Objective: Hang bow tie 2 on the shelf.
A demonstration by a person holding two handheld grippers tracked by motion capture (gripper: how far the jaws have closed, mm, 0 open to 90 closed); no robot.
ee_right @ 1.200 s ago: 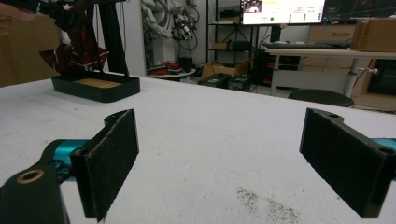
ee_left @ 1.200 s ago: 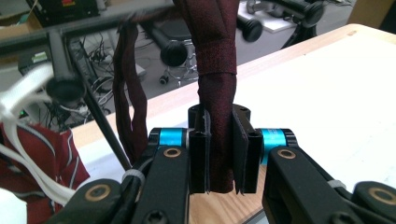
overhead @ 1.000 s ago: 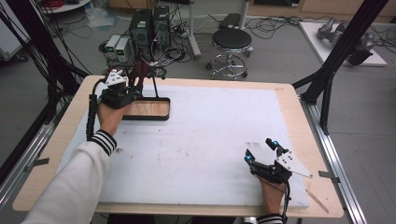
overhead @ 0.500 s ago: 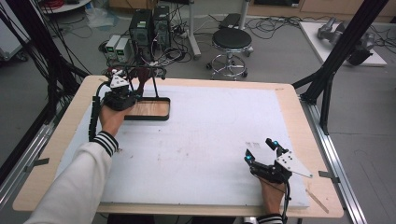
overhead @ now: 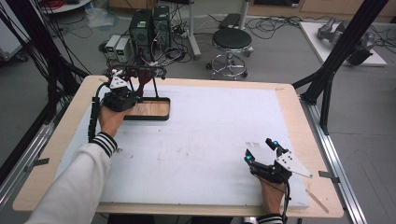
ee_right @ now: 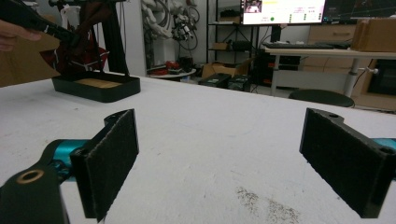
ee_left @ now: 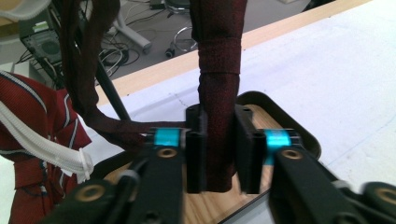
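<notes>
Up at the far left corner of the white surface (overhead: 210,135), the left tongs (ee_left: 219,140) stand over a black-rimmed tray with a wooden floor (overhead: 156,110), and between their two black jaws hangs a dark maroon necktie (ee_left: 217,107). Its long axis runs nearly straight up and down: the strip drops from the top of the left gripper view, passes between the pads, and its lower end points down toward the tray's wooden floor, ending just above it. The jaws have just been opening, with the tie between them; the pads sit right beside the cloth on either side, and whether they press on it I cannot tell for sure, though a thin gap seems to show by the right pad. A second strip of the same maroon cloth (ee_left: 88,70) droops down and curls in behind the left jaw, and a red tie with blue-and-white stripes (ee_left: 37,135) hangs to the left of it, beside a white ribbed cable (ee_left: 46,149). From the high view, the ties hang from a dark rack (overhead: 140,72) rising at the tray's far edge. Well apart, at the near right corner, the right tongs (ee_right: 224,158) rest released, jaws wide over the bare surface, gripping nothing.
</notes>
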